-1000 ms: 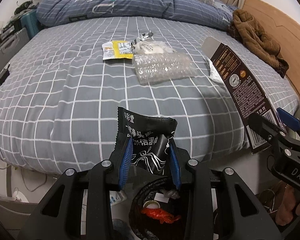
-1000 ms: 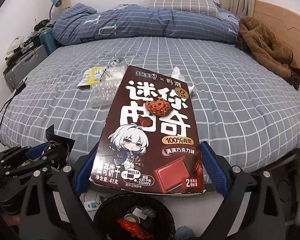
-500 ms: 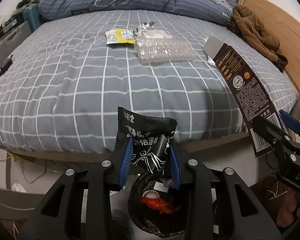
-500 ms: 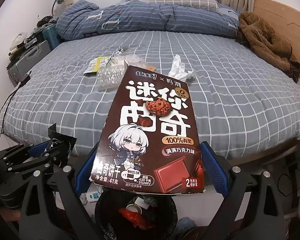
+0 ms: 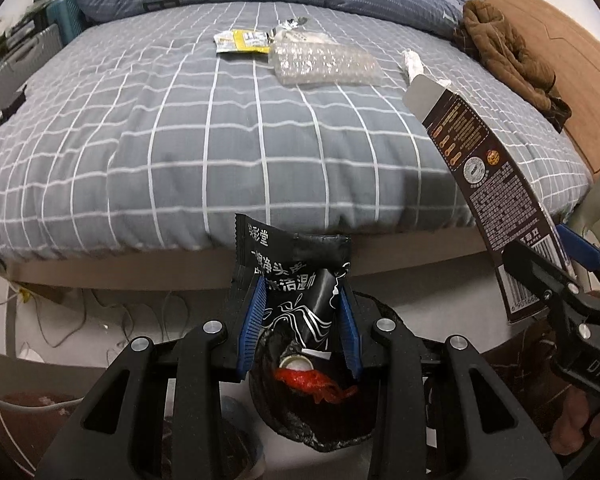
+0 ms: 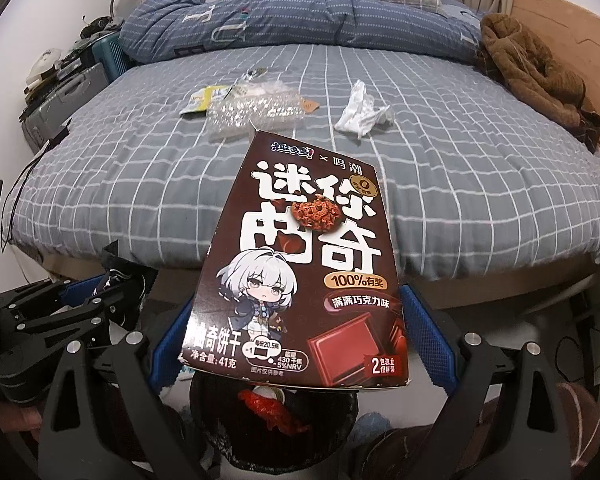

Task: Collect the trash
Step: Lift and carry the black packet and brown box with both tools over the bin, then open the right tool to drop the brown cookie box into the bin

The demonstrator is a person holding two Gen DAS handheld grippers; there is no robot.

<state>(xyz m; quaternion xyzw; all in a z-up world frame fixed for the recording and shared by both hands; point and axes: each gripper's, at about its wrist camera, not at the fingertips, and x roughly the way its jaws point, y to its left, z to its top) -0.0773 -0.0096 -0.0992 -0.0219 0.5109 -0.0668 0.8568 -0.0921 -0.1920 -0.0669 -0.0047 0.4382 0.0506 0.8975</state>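
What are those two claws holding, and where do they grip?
Left claw pinches the black wet-wipe packet at its lower end; right claw clamps the brown cookie box by its bottom edges.

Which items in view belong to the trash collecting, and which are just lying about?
Job: black wet-wipe packet in left gripper; cookie box in right gripper; bin; bubble wrap, yellow sachet, crumpled tissue.
Lying about: brown jacket, duvet, suitcase.
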